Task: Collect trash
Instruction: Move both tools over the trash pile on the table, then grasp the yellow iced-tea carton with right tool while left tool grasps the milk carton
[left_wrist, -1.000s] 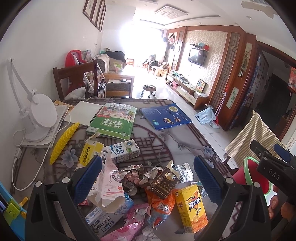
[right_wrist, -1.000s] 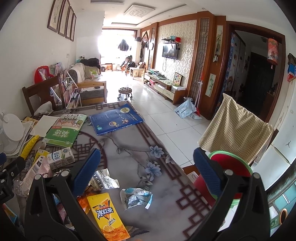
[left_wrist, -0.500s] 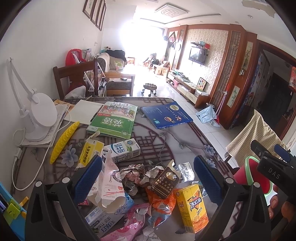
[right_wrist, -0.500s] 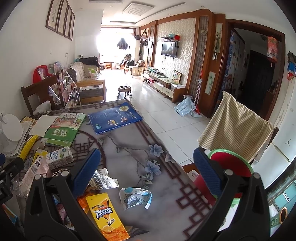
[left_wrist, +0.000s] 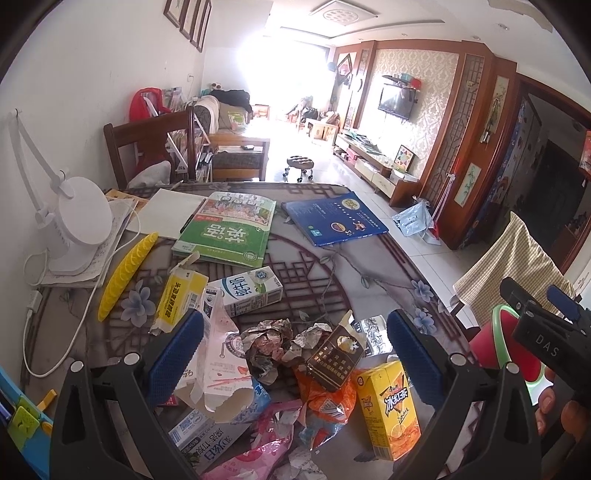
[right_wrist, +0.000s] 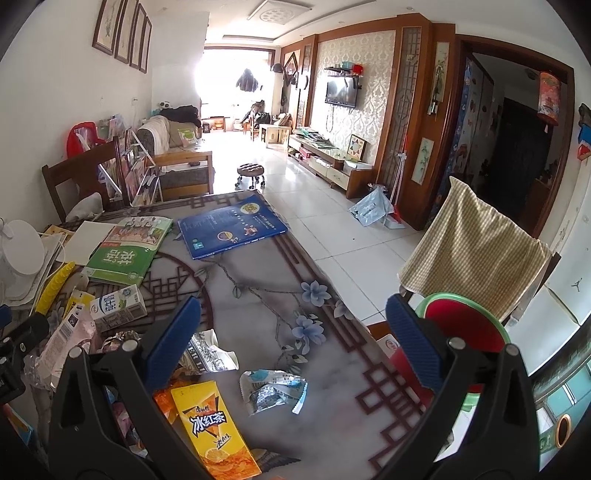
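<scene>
A heap of trash lies on the near part of the table: crumpled foil (left_wrist: 269, 345), a brown cigarette pack (left_wrist: 334, 360), an orange wrapper (left_wrist: 325, 402), a yellow tea carton (left_wrist: 389, 406), milk cartons (left_wrist: 245, 291) and a torn pink carton (left_wrist: 218, 365). My left gripper (left_wrist: 293, 350) is open and empty above the heap. My right gripper (right_wrist: 291, 341) is open and empty above a crumpled blue-white wrapper (right_wrist: 271, 389). The yellow tea carton (right_wrist: 210, 424) shows at its lower left. The red bin with a green rim (right_wrist: 463, 332) stands beside the table at the right.
A green book (left_wrist: 229, 230), a blue book (left_wrist: 334, 218), white paper (left_wrist: 170, 212), a white desk lamp (left_wrist: 79, 225) with a cord and a yellow ridged stick (left_wrist: 125, 267) lie farther back. A chair with a checked cloth (right_wrist: 476, 251) stands right of the table.
Both grippers have drifted very slightly; the views are almost unchanged. Both stay open and empty.
</scene>
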